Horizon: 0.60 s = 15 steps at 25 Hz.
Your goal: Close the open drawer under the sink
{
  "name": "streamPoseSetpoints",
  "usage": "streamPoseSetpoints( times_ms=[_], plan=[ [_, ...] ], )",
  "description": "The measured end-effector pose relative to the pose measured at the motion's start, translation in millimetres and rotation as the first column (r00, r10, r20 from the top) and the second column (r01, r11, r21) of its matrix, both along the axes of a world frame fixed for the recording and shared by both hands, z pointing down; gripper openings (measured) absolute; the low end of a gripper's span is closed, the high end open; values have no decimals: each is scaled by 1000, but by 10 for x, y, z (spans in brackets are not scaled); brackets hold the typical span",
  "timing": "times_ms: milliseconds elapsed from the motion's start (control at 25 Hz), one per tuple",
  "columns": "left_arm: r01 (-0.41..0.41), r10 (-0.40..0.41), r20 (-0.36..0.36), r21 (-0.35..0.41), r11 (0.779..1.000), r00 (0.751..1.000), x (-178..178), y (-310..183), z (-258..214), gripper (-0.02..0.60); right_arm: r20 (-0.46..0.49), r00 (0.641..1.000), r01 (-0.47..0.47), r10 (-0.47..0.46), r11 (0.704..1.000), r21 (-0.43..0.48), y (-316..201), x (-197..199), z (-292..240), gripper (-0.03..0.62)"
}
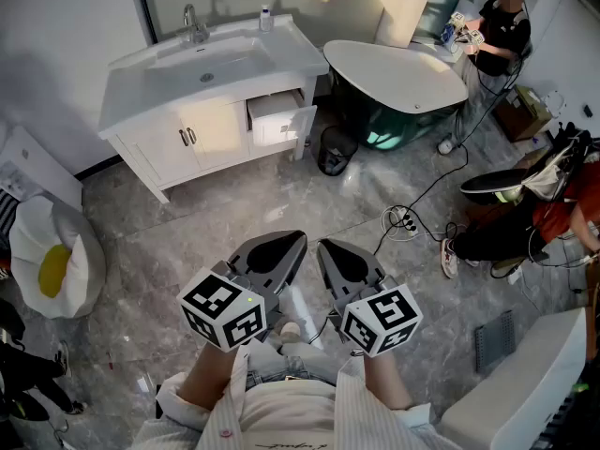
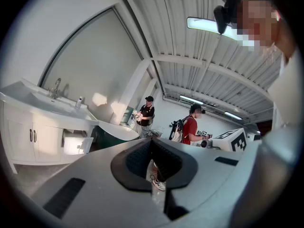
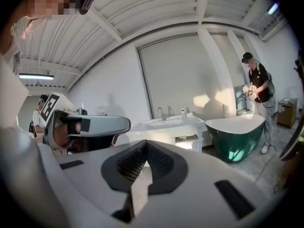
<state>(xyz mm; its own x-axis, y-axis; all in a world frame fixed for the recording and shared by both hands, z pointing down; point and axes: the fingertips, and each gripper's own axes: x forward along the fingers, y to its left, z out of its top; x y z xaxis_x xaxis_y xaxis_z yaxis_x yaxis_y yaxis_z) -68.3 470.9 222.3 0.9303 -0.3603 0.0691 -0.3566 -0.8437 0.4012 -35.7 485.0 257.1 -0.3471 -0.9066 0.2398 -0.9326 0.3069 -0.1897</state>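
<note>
The white sink cabinet [image 1: 202, 97] stands against the far wall, well ahead of me. Its right-hand drawer [image 1: 279, 118] is pulled out, with the front panel sticking into the room. That drawer also shows small at the left in the left gripper view as the drawer [image 2: 76, 144], and beyond the jaws in the right gripper view as the drawer [image 3: 186, 141]. I hold both grippers close to my body, far from the cabinet. The left gripper [image 1: 281, 248] and the right gripper [image 1: 339, 261] sit side by side, jaws pressed together and holding nothing.
A green bathtub [image 1: 394, 78] with a white rim stands right of the cabinet, with a black waste bin [image 1: 336, 148] between them. A power strip and cable [image 1: 403, 221] lie on the grey floor. People stand or sit at the right [image 1: 502, 26]. An egg-shaped cushion [image 1: 52, 256] lies at the left.
</note>
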Motion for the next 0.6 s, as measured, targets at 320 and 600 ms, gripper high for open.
streamPoseSetpoints(
  times_ms=[320, 600],
  plan=[
    [4, -4, 1, 19, 1000, 1000, 84, 111, -8, 15, 13, 1000, 2, -2, 1000, 10, 110, 88, -18, 9],
    [-2, 2, 13, 42, 999, 1000, 157, 203, -62, 15, 31, 999, 10, -10, 1000, 12, 190, 121, -51, 9]
  ],
)
